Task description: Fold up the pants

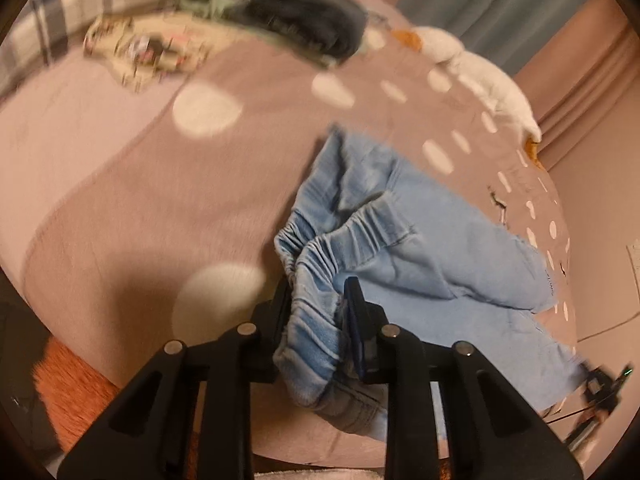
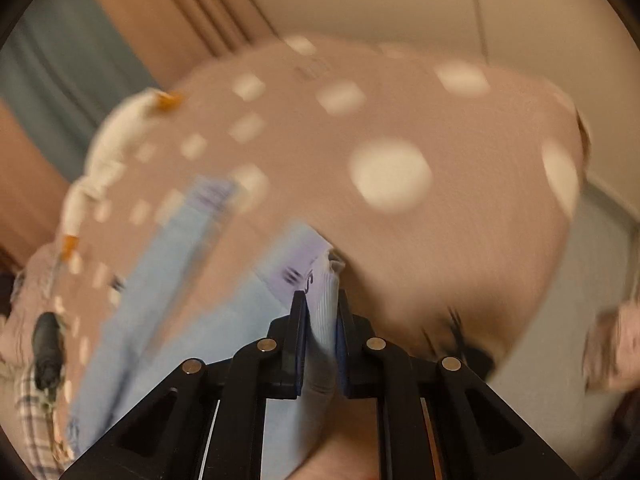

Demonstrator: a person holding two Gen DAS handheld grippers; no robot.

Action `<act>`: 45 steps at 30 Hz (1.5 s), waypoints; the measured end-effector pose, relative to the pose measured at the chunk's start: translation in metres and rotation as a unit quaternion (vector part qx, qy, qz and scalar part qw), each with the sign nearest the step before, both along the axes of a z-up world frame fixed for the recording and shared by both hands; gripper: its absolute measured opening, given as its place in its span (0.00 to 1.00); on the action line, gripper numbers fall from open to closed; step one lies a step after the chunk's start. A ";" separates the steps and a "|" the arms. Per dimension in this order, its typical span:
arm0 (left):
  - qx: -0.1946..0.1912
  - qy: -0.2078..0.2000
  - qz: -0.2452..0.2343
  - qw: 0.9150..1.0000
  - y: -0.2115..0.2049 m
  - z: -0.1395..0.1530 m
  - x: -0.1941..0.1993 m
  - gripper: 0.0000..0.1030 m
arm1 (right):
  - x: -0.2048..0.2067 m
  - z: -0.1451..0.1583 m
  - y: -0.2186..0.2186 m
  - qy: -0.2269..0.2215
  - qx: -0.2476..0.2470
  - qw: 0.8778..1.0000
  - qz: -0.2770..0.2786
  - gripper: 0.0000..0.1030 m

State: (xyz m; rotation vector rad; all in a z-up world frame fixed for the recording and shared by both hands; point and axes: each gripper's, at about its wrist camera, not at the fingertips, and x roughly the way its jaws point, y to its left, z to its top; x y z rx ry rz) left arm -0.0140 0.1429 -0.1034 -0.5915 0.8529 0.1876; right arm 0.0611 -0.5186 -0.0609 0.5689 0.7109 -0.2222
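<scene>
Dusty-pink fleece with pale cream dots covers the bed (image 1: pixel 120 184), which carries everything here. Along its far edge lie a plaid blanket (image 1: pixel 60 8), a dark folded garment (image 1: pixel 304 20), a patterned cloth (image 1: pixel 148 52) and a white plush toy (image 1: pixel 480 76) near the far right corner. The light blue denim pants (image 1: pixel 400 240) lie toward the bed's near right part, legs trailing to the right. The left gripper (image 1: pixel 318 300) has its jaws pinching the gathered elastic waistband (image 1: pixel 340 232), lifted and bunched. In the blurred right wrist view, the right gripper (image 2: pixel 322 312) has its jaws pinching a pale fold at a leg end of the pants (image 2: pixel 160 320).
</scene>
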 end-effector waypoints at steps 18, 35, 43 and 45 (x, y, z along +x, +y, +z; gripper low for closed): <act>0.002 0.067 -0.009 0.998 0.014 -0.045 -0.002 0.31 | -0.018 -0.084 -0.016 0.108 -0.060 0.992 -0.026 0.13; -0.017 0.052 -0.004 0.999 0.009 -0.042 -0.004 0.33 | -0.002 -0.084 -0.007 0.124 -0.091 0.987 -0.049 0.13; -0.030 0.055 -0.001 0.998 0.013 -0.042 -0.006 0.35 | -0.002 -0.085 -0.007 0.123 -0.091 0.987 -0.053 0.13; -0.041 0.069 0.006 0.997 0.013 -0.039 -0.008 0.37 | -0.002 -0.085 -0.007 0.125 -0.092 0.987 -0.052 0.13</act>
